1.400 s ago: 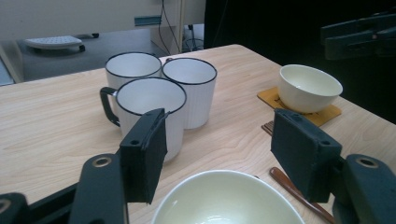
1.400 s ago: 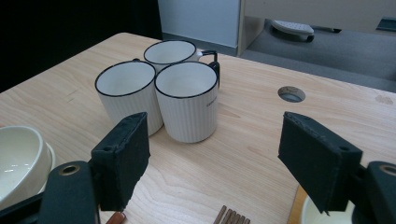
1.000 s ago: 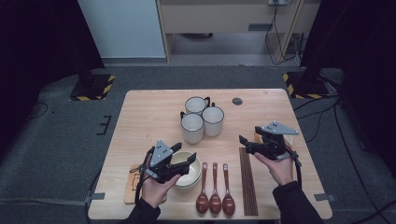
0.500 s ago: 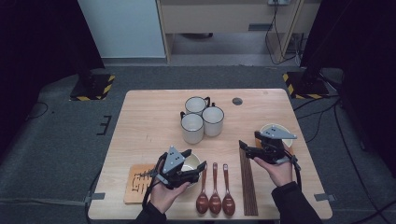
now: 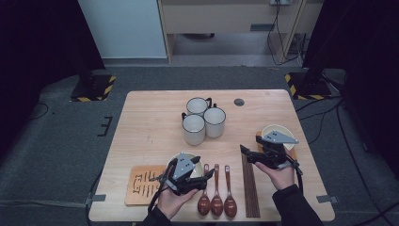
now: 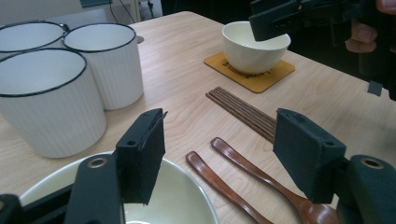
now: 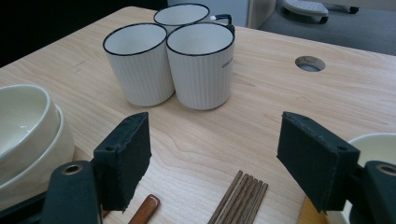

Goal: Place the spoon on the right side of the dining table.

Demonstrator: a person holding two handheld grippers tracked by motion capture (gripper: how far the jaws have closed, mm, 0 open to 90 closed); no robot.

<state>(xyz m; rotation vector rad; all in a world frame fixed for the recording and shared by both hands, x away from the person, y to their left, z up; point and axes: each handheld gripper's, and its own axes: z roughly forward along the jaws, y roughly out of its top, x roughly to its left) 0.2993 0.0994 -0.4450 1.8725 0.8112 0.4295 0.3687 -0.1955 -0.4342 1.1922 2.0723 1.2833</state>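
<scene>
My left gripper (image 5: 201, 166) is open at the near middle of the table, over a cream bowl (image 5: 184, 159). In the left gripper view its left jaw hangs over the bowl's rim (image 6: 187, 175) and its right jaw is above the brown spoons (image 6: 243, 161). The right gripper view shows two stacked bowls (image 7: 28, 126) there. My right gripper (image 5: 250, 147) is open and empty above the far end of the dark chopsticks (image 5: 251, 188), pointing left. Behind it a second cream bowl (image 5: 275, 130) sits on an orange coaster (image 6: 254, 77).
Three white mugs (image 5: 202, 120) with black rims stand together mid-table. An empty orange coaster (image 5: 143, 183) lies at the near left. Three wooden spoons (image 5: 216, 197) lie side by side near the front edge. A round cable hole (image 5: 239, 101) is at the back.
My left gripper has moved right, from beside the coaster to over the bowl. My right gripper has drifted slightly toward the person.
</scene>
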